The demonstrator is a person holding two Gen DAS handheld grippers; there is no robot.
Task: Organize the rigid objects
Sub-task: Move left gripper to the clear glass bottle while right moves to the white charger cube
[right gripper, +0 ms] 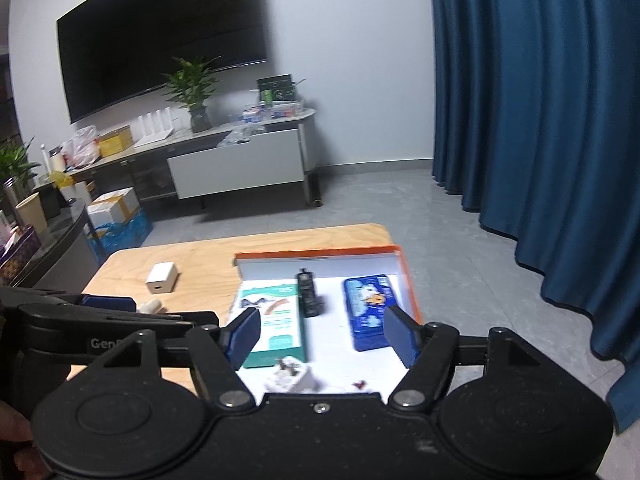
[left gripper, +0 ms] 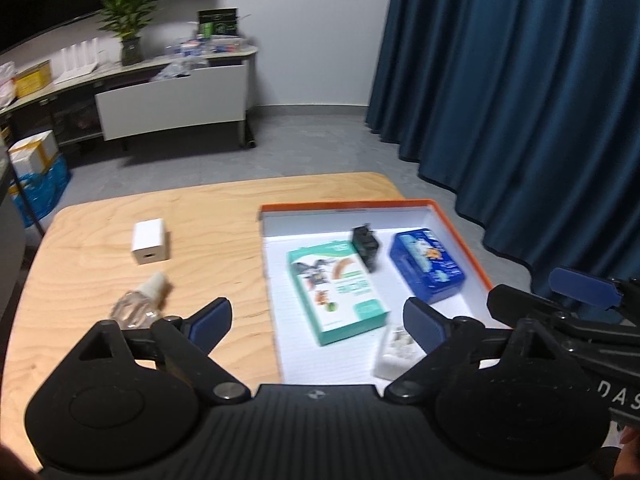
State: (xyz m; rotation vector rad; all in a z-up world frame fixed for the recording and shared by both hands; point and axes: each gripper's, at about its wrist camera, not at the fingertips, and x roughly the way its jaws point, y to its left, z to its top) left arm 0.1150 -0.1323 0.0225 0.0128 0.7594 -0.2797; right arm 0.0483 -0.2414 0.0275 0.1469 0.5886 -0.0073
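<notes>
With both grippers' fingers wide and empty, the clear bottle [left gripper: 138,306] on the surface looks light and slippery, so grip its body.

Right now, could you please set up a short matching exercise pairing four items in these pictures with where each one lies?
Things:
1. white cube
2. clear bottle
3. blue tin
4. green box

Places:
A. in the orange-rimmed tray, right side
B. on the bare wooden table, farther from the camera
C. in the tray, left side
D. on the bare table, lying on its side, nearer the camera

Pairs: 1-B, 2-D, 3-A, 4-C
</notes>
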